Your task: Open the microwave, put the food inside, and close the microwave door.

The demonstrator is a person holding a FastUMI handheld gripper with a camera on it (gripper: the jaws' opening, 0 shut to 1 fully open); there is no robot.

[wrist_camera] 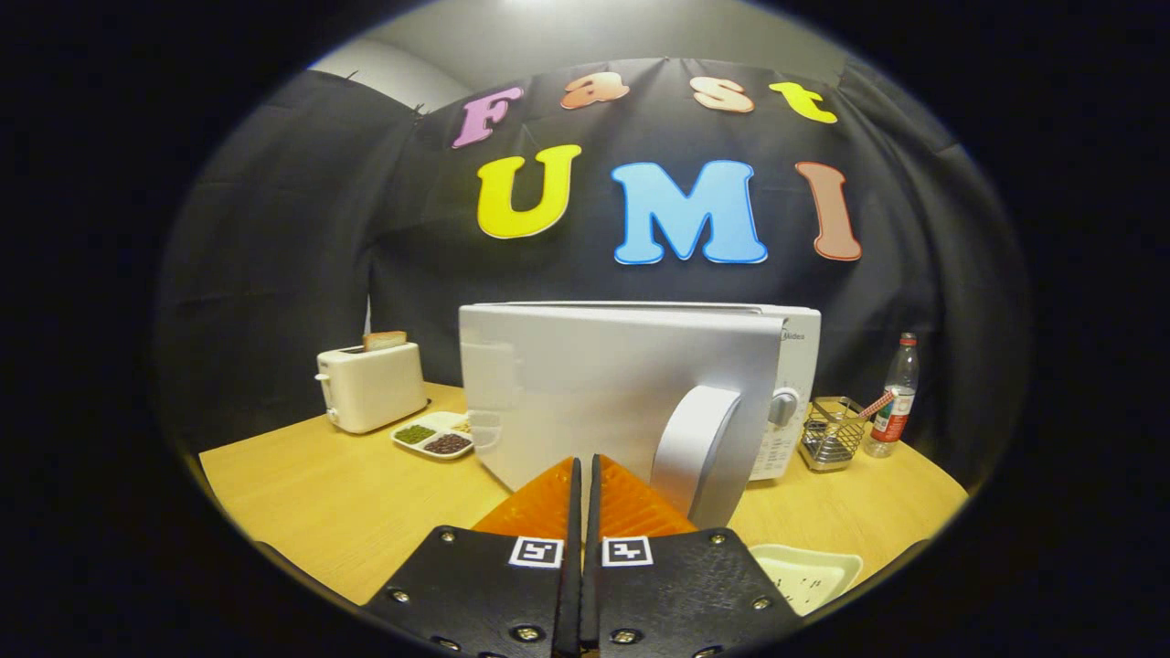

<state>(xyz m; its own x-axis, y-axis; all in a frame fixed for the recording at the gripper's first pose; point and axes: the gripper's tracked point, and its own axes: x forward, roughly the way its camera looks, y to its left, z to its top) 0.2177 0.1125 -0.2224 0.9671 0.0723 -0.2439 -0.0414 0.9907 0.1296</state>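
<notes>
A white toaster (370, 385) stands at the left of the wooden table (347, 503) with a slice of bread (385, 340) poking up from its slot. Just to its right lies a white divided dish (437, 435) holding green and dark brown beans in separate sections. At the right of the frame a wire basket (832, 433) sits beside a clear plastic bottle (895, 395) with a red label. A pale shallow tray (806, 572) lies at the lower right.

Wooden table (347, 498) carries toaster (370, 386), sectioned dish (437, 434), microwave (640, 393), wire basket (830, 434), bottle (896, 397).
</notes>
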